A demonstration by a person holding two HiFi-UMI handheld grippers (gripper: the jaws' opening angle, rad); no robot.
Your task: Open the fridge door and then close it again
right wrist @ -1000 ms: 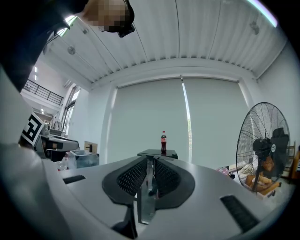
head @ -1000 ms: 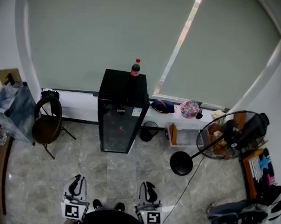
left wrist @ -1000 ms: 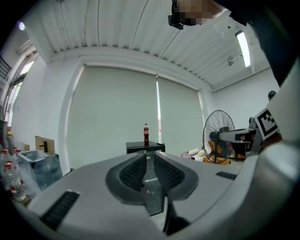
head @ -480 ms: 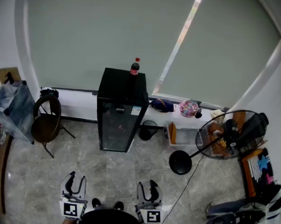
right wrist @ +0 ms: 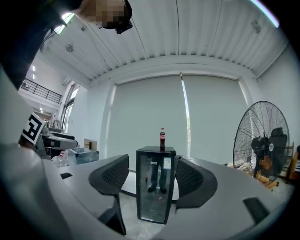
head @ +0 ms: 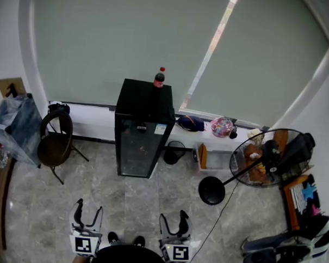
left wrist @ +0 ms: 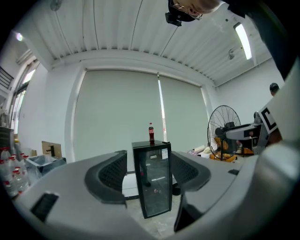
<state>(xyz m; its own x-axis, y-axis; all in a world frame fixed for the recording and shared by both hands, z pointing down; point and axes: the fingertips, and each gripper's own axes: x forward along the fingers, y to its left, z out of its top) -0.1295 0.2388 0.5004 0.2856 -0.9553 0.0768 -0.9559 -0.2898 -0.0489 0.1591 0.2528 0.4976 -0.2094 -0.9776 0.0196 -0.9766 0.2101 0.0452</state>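
Observation:
A small black fridge (head: 141, 130) with a glass door stands shut against the far wall, a cola bottle (head: 159, 78) on its top. It also shows straight ahead in the left gripper view as the fridge (left wrist: 153, 180) and in the right gripper view as the fridge (right wrist: 154, 190). My left gripper (head: 88, 214) and right gripper (head: 172, 219) are held low at the bottom of the head view, well short of the fridge. Both point level at it, their jaws opening with nothing between them.
A round wooden chair (head: 55, 145) and a clear bin (head: 15, 128) stand left of the fridge. To its right are a low shelf with bags (head: 208, 127), a standing fan (head: 261, 157) with its round base (head: 212, 191), and a cable across the tiled floor.
Both grippers' jaws have spread from shut to open. The hands stay at the same spot at the bottom of the view.

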